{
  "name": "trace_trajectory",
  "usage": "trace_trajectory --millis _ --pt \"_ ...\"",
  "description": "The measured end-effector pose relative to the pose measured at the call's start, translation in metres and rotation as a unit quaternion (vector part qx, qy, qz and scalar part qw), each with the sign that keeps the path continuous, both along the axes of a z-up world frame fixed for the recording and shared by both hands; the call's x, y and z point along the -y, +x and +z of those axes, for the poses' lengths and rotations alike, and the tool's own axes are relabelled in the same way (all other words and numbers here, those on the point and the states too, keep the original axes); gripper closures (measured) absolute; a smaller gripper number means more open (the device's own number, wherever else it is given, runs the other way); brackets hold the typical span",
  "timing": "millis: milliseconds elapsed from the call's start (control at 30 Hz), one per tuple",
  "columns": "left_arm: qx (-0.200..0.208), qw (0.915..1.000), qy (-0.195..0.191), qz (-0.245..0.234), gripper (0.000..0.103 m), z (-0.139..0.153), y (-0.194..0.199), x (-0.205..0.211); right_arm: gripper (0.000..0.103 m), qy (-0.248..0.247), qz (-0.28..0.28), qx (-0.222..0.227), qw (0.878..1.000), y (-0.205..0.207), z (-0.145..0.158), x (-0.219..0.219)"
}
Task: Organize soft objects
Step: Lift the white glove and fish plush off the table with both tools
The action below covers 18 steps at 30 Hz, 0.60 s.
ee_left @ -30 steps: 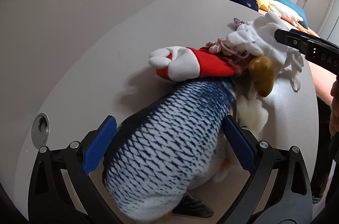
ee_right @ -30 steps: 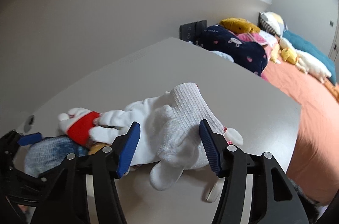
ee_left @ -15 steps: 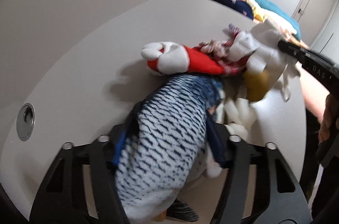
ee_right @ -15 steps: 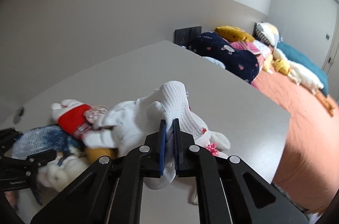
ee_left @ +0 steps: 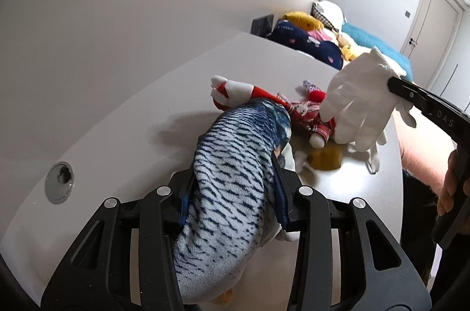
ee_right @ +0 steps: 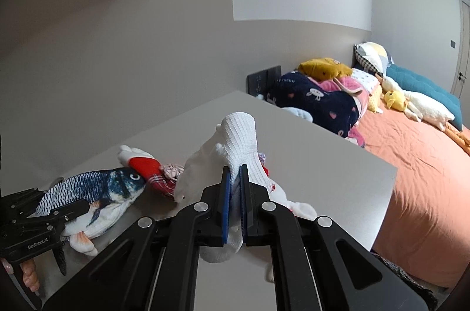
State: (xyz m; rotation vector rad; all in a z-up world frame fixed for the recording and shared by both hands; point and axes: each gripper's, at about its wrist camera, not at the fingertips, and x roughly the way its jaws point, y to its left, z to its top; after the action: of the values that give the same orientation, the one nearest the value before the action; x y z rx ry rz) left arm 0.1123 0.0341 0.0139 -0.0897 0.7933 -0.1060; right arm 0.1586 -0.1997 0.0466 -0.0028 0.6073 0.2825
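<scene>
A blue-and-white striped plush fish (ee_left: 235, 178) (ee_right: 94, 190) is lifted off the grey table (ee_left: 147, 128), with my left gripper (ee_left: 232, 199) shut on its body. My right gripper (ee_right: 234, 193) is shut on a white glove (ee_right: 235, 140) (ee_left: 361, 102), held up above the pile. Under them lie a red-and-white soft toy (ee_left: 235, 90) (ee_right: 141, 164), a small doll in red plaid (ee_left: 308, 117) and a mustard-yellow plush (ee_left: 326, 161). More white plush (ee_right: 293, 208) lies below the right gripper.
A metal cable grommet (ee_left: 60, 183) sits in the table at the left. Beyond the table's far edge is a bed with an orange sheet (ee_right: 426, 178), a navy pillow (ee_right: 317, 102) and several soft toys. A person's forearm (ee_left: 423, 146) is at the right.
Both grippers went from open to shut: the left on the fish, the right on the glove. Both have since been raised off the pile.
</scene>
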Motion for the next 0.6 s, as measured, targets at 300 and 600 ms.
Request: trace_trajectory --millis 300,600 --pt "0.026 0.9997 0.001 0.0 0.061 0.025 -0.026 0.003 0.096 0.015 -0.012 0.014 1.0 -0.023 0.017 0.017" --pt "0.027 0.9995 0.004 -0.012 0.06 0.035 -0.045 0.029 0.096 0.031 -0.033 0.014 0.999 -0.052 0.022 0.051"
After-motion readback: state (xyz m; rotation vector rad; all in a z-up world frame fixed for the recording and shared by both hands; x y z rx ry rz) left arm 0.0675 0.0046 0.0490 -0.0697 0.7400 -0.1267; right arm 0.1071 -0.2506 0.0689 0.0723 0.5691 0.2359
